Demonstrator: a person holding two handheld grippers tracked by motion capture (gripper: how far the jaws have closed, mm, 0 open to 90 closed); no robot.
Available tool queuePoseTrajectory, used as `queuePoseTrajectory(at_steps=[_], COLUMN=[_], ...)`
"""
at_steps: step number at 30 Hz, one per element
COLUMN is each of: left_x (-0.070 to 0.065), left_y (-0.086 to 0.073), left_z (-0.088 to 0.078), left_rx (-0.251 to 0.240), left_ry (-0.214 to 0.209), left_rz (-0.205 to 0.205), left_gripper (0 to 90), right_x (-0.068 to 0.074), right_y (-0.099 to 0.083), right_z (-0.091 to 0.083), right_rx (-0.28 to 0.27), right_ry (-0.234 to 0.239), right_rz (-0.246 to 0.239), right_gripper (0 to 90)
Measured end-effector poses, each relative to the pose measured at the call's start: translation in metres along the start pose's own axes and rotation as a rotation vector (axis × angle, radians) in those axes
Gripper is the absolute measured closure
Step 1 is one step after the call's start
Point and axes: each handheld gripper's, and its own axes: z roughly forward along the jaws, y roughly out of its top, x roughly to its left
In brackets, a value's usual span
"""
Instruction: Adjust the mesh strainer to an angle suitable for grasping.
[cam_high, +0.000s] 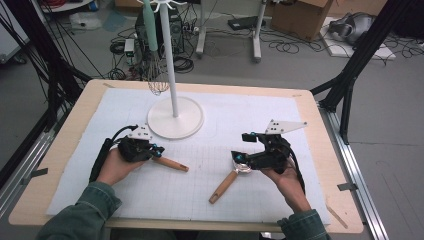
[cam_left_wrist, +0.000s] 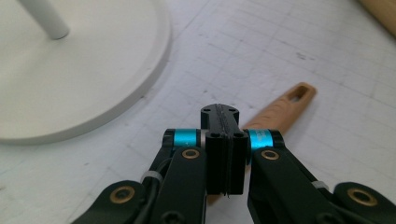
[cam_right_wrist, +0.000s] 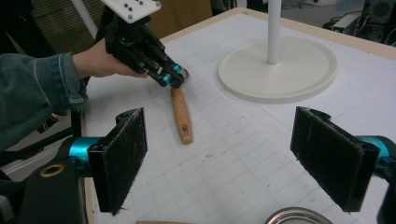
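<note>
My left gripper (cam_high: 158, 149) (cam_left_wrist: 219, 116) is shut, its pads pressed flat together on the thin metal end of a wooden-handled utensil (cam_high: 171, 164) (cam_left_wrist: 280, 109). Its handle runs out from under the jaws. In the right gripper view that gripper (cam_right_wrist: 172, 78) has a small metal ring (cam_right_wrist: 184, 72) at its tips and the handle (cam_right_wrist: 181, 114) below it. My right gripper (cam_high: 244, 149) (cam_right_wrist: 226, 158) stands open wide over the round metal head (cam_high: 242, 167) (cam_right_wrist: 292, 215) of a second wooden-handled utensil (cam_high: 223, 187) lying on the mat.
A white stand (cam_high: 175, 119) with a round base and thin pole is at the back middle of the white gridded mat (cam_high: 280, 110). A whisk (cam_high: 157, 80) with a teal handle hangs from its top. Cables and boxes lie on the floor beyond the table.
</note>
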Motion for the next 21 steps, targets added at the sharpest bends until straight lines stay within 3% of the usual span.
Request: queuePoseTrajectory(at_steps=[4, 13, 21], left_x=[0.009, 0.015, 0.015], left_y=[-0.005, -0.015, -0.021], left_z=[0.002, 0.006, 0.004], left_rx=[0.04, 0.098, 0.099], left_ry=[0.04, 0.053, 0.046], left_rz=[-0.023, -0.038, -0.057], left_gripper=[89.3, 89.4, 89.5], right_x=[0.0, -0.001, -0.002], right_y=[0.0, 0.0, 0.0], right_z=[0.0, 0.0, 0.001], right_rx=[-0.001, 0.001, -0.003], right_ry=[0.003, 0.01, 0.01], right_rz=[0.002, 0.007, 0.009], right_gripper=[17.6, 17.6, 17.6])
